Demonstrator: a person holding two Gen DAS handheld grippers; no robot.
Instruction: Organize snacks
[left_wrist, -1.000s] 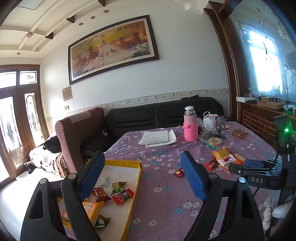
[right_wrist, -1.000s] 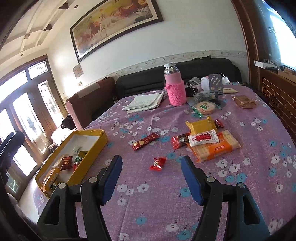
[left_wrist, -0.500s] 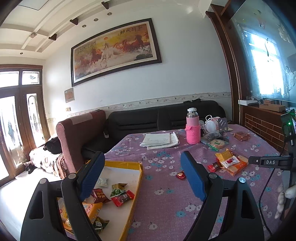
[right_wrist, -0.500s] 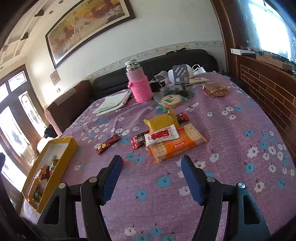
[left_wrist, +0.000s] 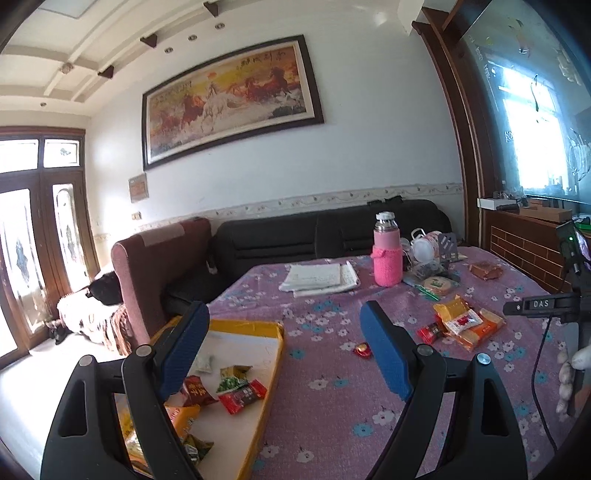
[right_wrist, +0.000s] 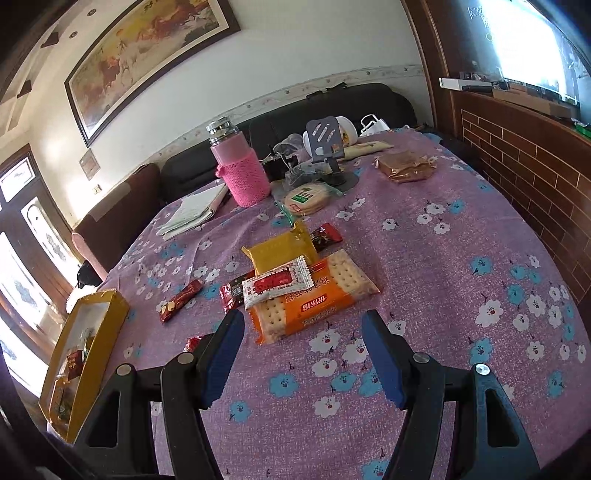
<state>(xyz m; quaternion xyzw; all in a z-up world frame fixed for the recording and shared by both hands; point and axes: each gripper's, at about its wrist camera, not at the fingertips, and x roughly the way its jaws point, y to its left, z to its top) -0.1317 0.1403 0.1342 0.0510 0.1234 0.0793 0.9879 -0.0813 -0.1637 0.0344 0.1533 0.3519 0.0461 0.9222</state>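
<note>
Right gripper, jaws wide and empty, nears the cracker pack; best gripped across its narrow width.

Right gripper nearer cracker pack.

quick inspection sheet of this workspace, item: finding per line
surface: table under purple floral cloth
job's things: yellow tray at left edge, part filled; cracker pack, white sachet, yellow packet, red bar loose on the cloth
clutter: pink bottle, papers, phone stand
grippers: left gripper open, empty; right gripper open, empty
cables: black cable at right
surroundings: sofa, horse painting
</note>
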